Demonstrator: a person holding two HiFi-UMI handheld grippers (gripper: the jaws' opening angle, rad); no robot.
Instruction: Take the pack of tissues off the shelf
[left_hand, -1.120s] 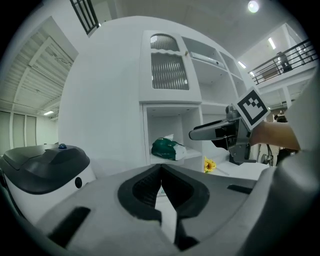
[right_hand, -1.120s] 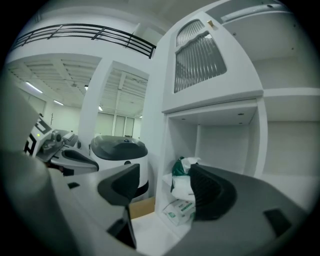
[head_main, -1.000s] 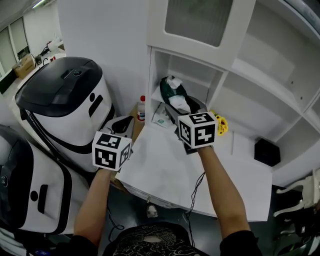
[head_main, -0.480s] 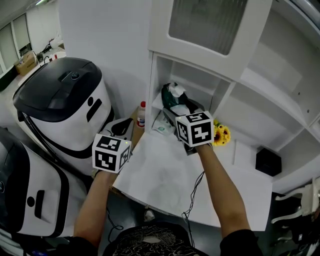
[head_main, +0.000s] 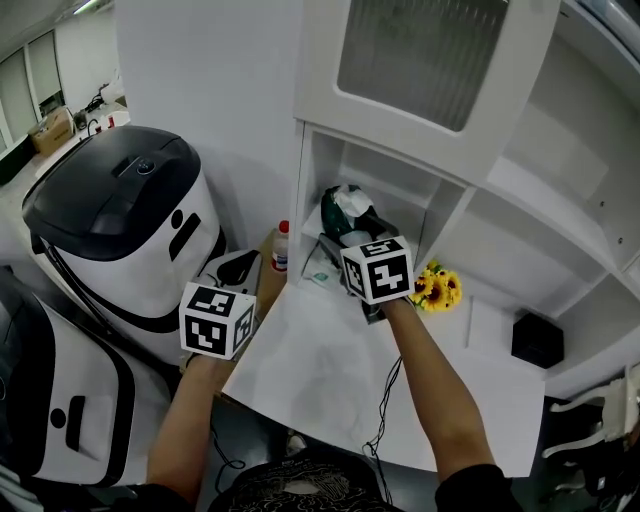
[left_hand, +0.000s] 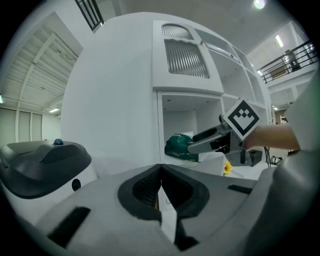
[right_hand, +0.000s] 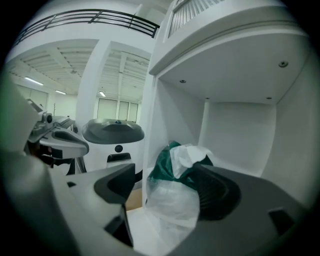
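One green-and-white pack of tissues (right_hand: 172, 197) lies in the shelf (right_hand: 240, 132) cubby, between my right gripper's (right_hand: 164, 189) two jaws, which have just been opening wide. My left gripper's (left_hand: 160, 187) two jaws are clenched together, empty.

Right arm reaching out, left arm hanging back.
The right gripper (head_main: 352, 236) is pointing up-frame at the centre of the head view, its forearm stretching in from the lower right. Its jaws have just been opening and are standing wide, with the pack of tissues (right_hand: 170, 195) between them, unpressed. The left gripper (head_main: 237, 268), at lower left, is holding its jaws together.
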